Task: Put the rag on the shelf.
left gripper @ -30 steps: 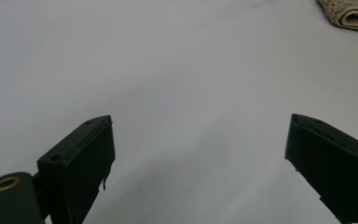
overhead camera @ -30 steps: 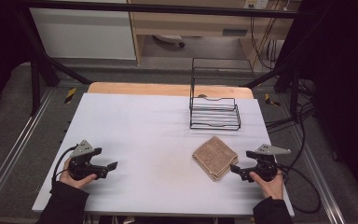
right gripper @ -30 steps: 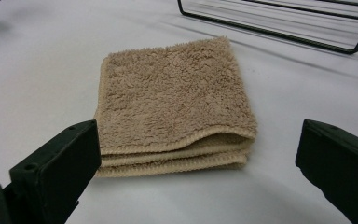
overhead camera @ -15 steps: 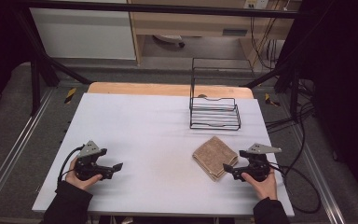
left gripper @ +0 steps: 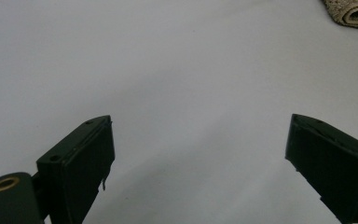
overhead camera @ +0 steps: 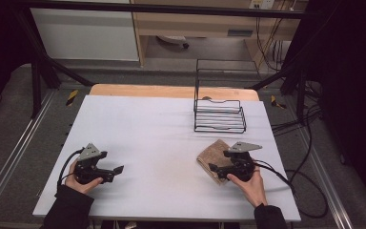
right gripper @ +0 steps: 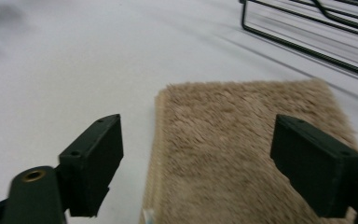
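A folded tan towel (overhead camera: pixel 213 151) lies flat on the white table (overhead camera: pixel 162 129), right of centre. My right gripper (overhead camera: pixel 214 171) reaches over the towel's near edge, pointing left. In the right gripper view the gripper (right gripper: pixel 196 158) is open. Its jaws have just been closing a little, and they straddle the towel (right gripper: pixel 242 135) near its left edge without pressing it. At the table's near left, a hand holds my left gripper (overhead camera: pixel 116 172) still. Its jaws (left gripper: pixel 200 158) stand wide open over bare table, with the towel's corner (left gripper: pixel 352 11) far off.
A black wire rack (overhead camera: pixel 219 114) stands behind the towel at the back right, and its bars (right gripper: pixel 307 32) show beyond the towel. A wooden strip (overhead camera: pixel 171 90) edges the table's far side. Cables trail off the right edge.
My right gripper has slid left from the towel's right side onto the towel, and its jaws have narrowed slightly. The left gripper has stayed put.
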A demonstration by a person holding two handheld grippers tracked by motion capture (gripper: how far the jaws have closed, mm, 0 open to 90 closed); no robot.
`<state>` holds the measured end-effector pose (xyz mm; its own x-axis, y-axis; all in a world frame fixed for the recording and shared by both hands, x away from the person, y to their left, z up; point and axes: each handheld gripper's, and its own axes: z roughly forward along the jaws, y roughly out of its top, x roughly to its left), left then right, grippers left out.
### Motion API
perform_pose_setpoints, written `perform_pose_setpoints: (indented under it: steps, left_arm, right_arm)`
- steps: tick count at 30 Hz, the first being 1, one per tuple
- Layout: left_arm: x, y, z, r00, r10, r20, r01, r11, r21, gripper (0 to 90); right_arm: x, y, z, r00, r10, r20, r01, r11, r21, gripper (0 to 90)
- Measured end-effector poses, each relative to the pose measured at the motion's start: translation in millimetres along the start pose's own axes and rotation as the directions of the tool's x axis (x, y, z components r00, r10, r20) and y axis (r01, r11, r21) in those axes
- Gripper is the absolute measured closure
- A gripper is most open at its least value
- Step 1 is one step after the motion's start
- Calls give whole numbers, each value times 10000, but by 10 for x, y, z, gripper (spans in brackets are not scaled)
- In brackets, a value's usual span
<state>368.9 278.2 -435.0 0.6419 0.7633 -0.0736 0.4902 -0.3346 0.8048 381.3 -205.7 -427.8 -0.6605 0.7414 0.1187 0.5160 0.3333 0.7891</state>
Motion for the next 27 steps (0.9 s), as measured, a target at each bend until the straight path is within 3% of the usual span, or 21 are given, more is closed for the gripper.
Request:
perform_pose_setpoints:
  steps: [5, 12, 13, 18, 27]
  left_arm:
    - [10, -4, -5, 10000, -42, -29, 42, 10000, -1, 78]
    - [22, -10, -17, 9999, -74, -69, 74, 10000, -47, 80]
    - [24, -10, -17, 9999, -81, -74, 80, 10000, -46, 81]
    - [23, -7, -14, 10000, -69, -60, 69, 10000, -23, 83]
    - [22, -10, -1, 10000, -44, -17, 44, 10000, 45, 87]
  right_arm:
    - [97, 91, 158, 9992, -304, -262, 310, 9993, 228, 301]
    - [161, 174, 363, 9988, -481, -71, 485, 9969, 613, 443]
    - [166, 195, 417, 9990, -443, -72, 447, 9970, 630, 519]
    - [178, 217, 513, 9970, -763, 93, 752, 9930, 911, 641]
    - [191, 195, 568, 9909, -1313, 282, 1269, 9843, 1225, 713]
